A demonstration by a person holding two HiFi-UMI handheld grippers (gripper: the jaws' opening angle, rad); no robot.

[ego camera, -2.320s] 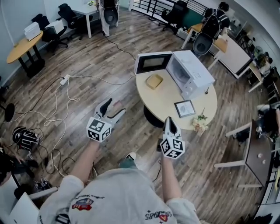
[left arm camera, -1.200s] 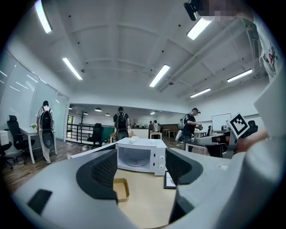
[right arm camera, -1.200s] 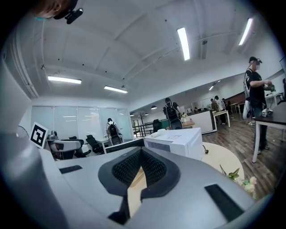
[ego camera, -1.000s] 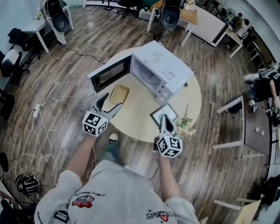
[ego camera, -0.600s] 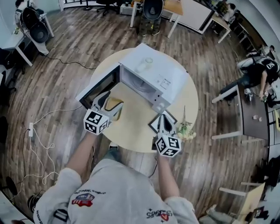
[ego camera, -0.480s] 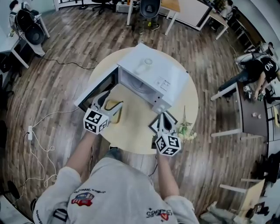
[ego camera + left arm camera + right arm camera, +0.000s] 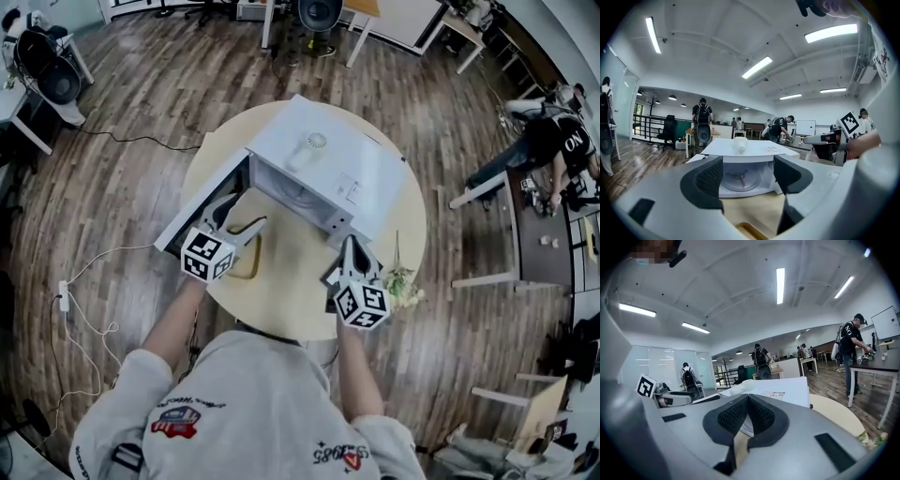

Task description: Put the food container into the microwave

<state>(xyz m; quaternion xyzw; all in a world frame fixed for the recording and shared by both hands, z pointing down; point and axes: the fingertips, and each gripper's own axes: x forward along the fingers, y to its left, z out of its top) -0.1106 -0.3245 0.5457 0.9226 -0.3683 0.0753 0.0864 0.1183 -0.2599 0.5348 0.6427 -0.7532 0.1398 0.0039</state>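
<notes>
The white microwave [image 7: 323,169] stands on the round table [image 7: 291,300] with its door [image 7: 192,220] swung open to the left. Through the left gripper view its cavity [image 7: 740,180] with the turntable faces me. The yellow food container [image 7: 246,261] lies on the table in front of the opening, and only its rim [image 7: 749,232] shows in that view. My left gripper [image 7: 236,217] hovers open just above the container, holding nothing. My right gripper [image 7: 352,249] is shut and empty at the microwave's front right corner.
A small bunch of flowers [image 7: 403,281] lies on the table right of the right gripper. A picture frame [image 7: 330,277] is mostly hidden under that gripper. Desks, chairs and people fill the room beyond; a cable runs over the floor at the left [image 7: 94,272].
The person has walked up to the table. Both grippers now reach over it, the left one over the container, which was farther ahead before.
</notes>
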